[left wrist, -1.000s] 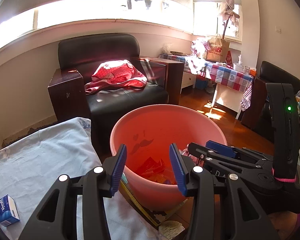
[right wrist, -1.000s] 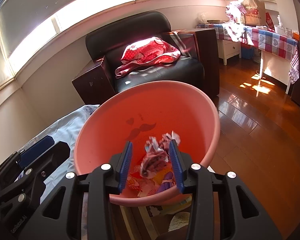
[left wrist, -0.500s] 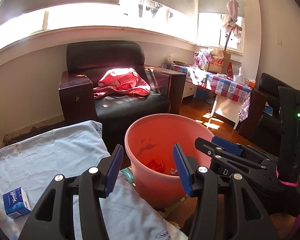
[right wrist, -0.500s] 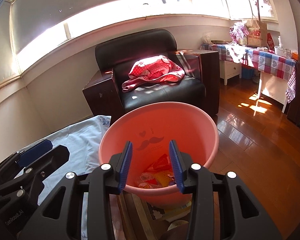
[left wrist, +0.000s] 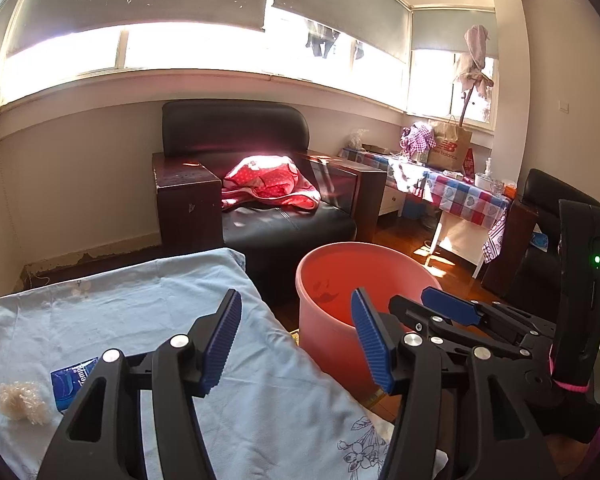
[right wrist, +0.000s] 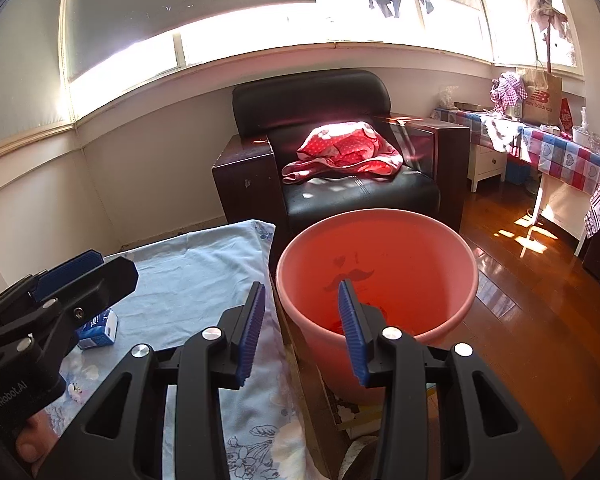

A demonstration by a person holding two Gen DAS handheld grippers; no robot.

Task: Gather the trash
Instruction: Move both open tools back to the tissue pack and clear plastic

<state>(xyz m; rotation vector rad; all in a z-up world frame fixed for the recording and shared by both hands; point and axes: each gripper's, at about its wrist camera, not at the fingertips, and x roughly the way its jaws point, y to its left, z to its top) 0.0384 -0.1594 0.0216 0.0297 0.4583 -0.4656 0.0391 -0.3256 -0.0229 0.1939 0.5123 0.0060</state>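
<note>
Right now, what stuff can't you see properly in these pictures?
- Trash inside the pink bucket: in the right wrist view the near rim and the right gripper hide the bottom.
- Blue tissue pack: in the left wrist view the left gripper covers part, so its label is cut off.
- Crumpled plastic wad: too small to tell what it is.

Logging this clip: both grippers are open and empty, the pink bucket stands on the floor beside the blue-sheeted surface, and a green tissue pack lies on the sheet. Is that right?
Not quite: the tissue pack is blue, not green, as the right wrist view shows. The rest holds: the left gripper and right gripper are open and empty, and the pink bucket stands beside the blue sheet.
</note>
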